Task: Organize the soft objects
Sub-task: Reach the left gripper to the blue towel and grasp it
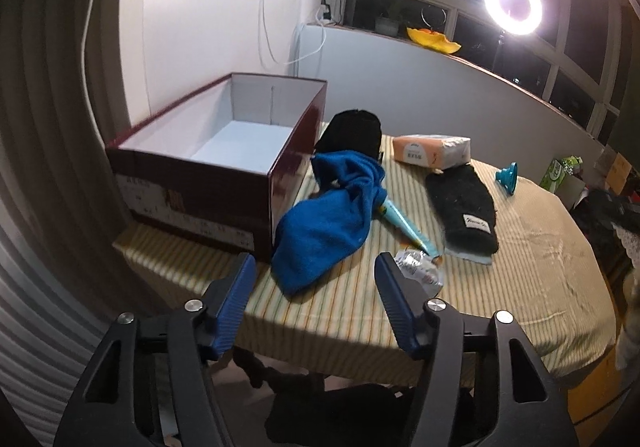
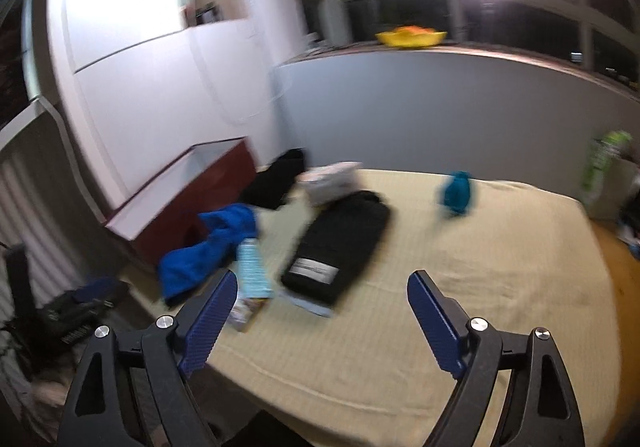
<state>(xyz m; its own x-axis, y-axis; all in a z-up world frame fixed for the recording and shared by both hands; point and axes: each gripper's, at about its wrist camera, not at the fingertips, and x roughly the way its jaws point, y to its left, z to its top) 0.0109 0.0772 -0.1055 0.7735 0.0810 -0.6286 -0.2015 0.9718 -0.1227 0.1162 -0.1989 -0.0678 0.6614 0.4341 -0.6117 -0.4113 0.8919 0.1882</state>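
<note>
Both grippers spread wide, holding nothing.
I see the towel (image 1: pixel 328 215) just ahead of my left gripper (image 1: pixel 316 267), nearer than the right gripper (image 2: pixel 320 287).

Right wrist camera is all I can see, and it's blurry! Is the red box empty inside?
Observer: Yes. The left wrist view looks down into the red box, and its white inside is bare.
Operator: What's the pale lump behind the black cloth?
Observer: A peach tissue pack with printing on its side.
Operator: And the blob by the blue towel?
Observer: A crumpled foil wrapper at the tip of a light blue tube.
</note>
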